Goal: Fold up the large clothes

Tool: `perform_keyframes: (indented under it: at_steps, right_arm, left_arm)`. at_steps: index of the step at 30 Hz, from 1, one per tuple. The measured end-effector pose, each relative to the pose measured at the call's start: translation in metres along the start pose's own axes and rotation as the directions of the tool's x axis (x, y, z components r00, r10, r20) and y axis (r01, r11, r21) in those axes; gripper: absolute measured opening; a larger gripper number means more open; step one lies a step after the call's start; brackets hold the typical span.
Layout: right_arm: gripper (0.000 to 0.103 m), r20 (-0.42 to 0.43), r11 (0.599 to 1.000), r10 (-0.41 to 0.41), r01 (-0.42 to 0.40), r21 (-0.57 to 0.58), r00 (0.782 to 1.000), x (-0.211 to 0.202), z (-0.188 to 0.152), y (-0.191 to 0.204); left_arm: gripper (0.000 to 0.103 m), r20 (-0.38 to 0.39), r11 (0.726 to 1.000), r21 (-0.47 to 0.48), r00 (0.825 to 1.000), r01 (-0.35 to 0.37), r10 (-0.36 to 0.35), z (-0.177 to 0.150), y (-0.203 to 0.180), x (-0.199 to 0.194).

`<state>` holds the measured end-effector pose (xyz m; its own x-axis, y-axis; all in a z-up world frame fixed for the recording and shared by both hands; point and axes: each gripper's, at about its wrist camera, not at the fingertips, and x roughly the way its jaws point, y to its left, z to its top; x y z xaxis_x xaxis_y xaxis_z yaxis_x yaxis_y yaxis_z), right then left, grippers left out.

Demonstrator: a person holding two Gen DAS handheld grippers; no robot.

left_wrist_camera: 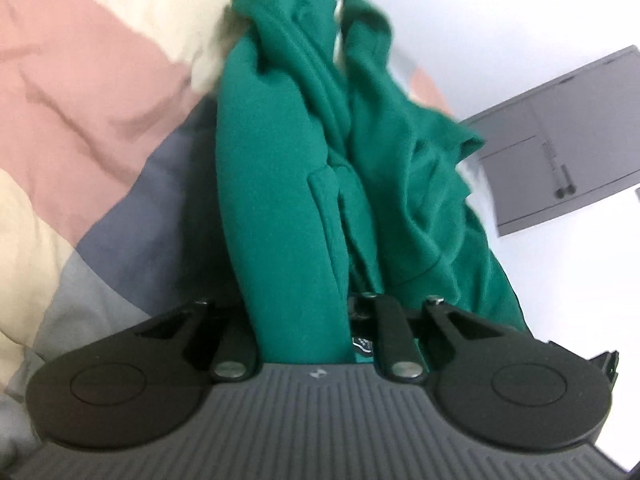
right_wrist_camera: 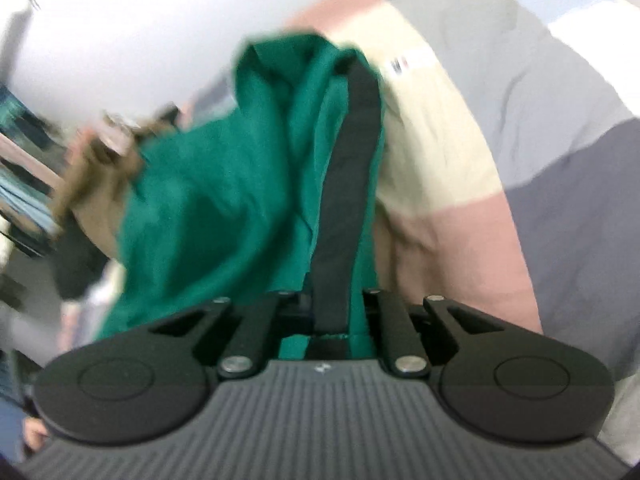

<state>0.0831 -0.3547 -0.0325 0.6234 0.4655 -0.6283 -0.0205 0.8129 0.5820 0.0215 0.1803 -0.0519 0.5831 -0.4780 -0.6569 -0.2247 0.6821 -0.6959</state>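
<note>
A bed with one striped quilt (left_wrist_camera: 92, 92), in bands of pink, cream, grey and pale blue, fills most of both views, with white wall beyond and one grey cabinet (left_wrist_camera: 560, 136) off to the side in the left wrist view. One green garment (left_wrist_camera: 288, 168) hangs bunched over the quilt, gathered into thick vertical folds, and runs from the far end of the bed down into both tools. A second, brownish piece of cloth (right_wrist_camera: 92, 176) lies behind it in the right wrist view, too blurred to name.

The left gripper (left_wrist_camera: 316, 344) has its fingers hidden under the cloth, yet the green fabric runs straight down into the mouth and the fingers are drawn nearly together, so they pinch a thick fold of it. The right gripper (right_wrist_camera: 332, 320) likewise clamps the garment, with one dark finger (right_wrist_camera: 348, 184) showing along the fold and green cloth on either side of it.

The risk from here is that each grip holds a bundle of layers rather than one clean edge. Lifting that way would likely keep the garment roped and twisted, so it may not spread flat for folding. A thick fold could also slip from one pinch, leaving the whole weight on the other.
</note>
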Motion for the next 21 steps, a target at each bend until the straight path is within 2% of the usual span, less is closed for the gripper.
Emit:
perform_keyframes:
  at_steps: [6,13,17,21]
  right_arm:
    - [0.012,0.082,0.992,0.122,-0.124,0.019,0.989,-0.053,0.007,0.010]
    - [0.012,0.140,0.972,0.234,-0.234,-0.017,0.962,-0.098,-0.005,0.031]
    - [0.012,0.164,0.961,0.276,-0.269,-0.060,0.947,-0.130,-0.014,0.042]
    - [0.012,0.196,0.956,0.294,-0.285,-0.071,0.936,-0.159,-0.020,0.045]
  left_arm:
    - [0.015,0.067,0.997,-0.014,0.995,0.079,-0.077,0.000,-0.007,-0.041]
    - [0.015,0.101,0.988,0.000,0.983,0.155,-0.154,-0.005,-0.017,-0.091]
    - [0.015,0.115,0.976,0.004,0.970,0.217,-0.216,-0.020,-0.024,-0.134]
    - [0.015,0.129,0.965,-0.006,0.957,0.263,-0.260,-0.019,-0.033,-0.154]
